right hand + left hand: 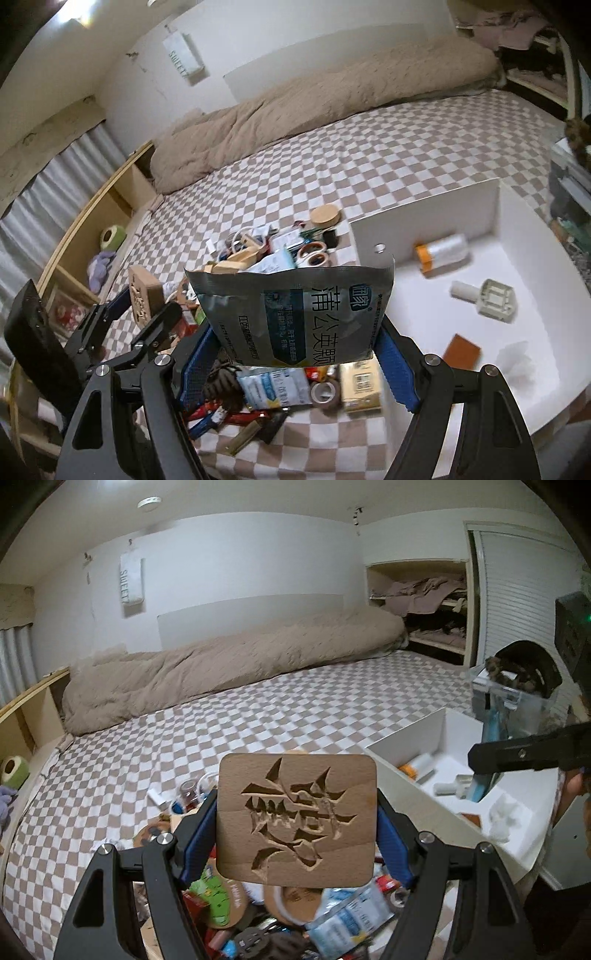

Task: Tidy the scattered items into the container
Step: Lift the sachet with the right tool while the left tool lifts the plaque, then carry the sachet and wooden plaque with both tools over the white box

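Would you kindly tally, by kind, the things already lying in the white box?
Orange-capped bottle: 1
White plug-like piece: 1
Brown block: 1
White wad: 1
Total in the box: 4, as far as the right wrist view shows.

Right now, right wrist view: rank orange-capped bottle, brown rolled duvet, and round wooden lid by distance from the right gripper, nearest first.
1. Orange-capped bottle, in the white container, right of the right gripper.
2. Round wooden lid, at the pile's far edge on the bed.
3. Brown rolled duvet, along the far wall.
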A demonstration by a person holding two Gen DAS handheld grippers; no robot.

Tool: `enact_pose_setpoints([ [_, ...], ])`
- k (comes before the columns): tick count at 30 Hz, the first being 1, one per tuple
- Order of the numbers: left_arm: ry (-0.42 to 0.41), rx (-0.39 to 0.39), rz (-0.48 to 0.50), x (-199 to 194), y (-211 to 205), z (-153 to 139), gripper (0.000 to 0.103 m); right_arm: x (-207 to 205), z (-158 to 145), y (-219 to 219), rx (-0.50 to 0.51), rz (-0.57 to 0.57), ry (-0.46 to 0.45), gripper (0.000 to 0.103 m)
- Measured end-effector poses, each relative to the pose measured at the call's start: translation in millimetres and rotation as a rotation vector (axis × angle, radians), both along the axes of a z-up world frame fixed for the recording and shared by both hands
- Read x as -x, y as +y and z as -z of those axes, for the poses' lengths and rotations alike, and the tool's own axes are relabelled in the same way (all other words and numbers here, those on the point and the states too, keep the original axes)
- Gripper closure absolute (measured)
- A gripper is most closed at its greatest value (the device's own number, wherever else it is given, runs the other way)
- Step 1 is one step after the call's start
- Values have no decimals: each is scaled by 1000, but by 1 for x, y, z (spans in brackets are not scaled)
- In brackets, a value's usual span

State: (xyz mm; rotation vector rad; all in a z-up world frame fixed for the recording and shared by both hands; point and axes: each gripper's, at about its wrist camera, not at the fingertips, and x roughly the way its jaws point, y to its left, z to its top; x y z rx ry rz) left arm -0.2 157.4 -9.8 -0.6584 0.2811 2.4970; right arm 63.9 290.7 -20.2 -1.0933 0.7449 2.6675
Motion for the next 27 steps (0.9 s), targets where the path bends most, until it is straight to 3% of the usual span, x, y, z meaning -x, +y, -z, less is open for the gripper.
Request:
enact_pose_setpoints([
  [14, -20, -41, 69, -14, 58, -27, 26, -45, -5, 48, -58, 122, 18, 23],
  [27, -86, -29, 174, -22, 121, -18, 26, -72, 18, 102, -50, 252, -55, 23],
])
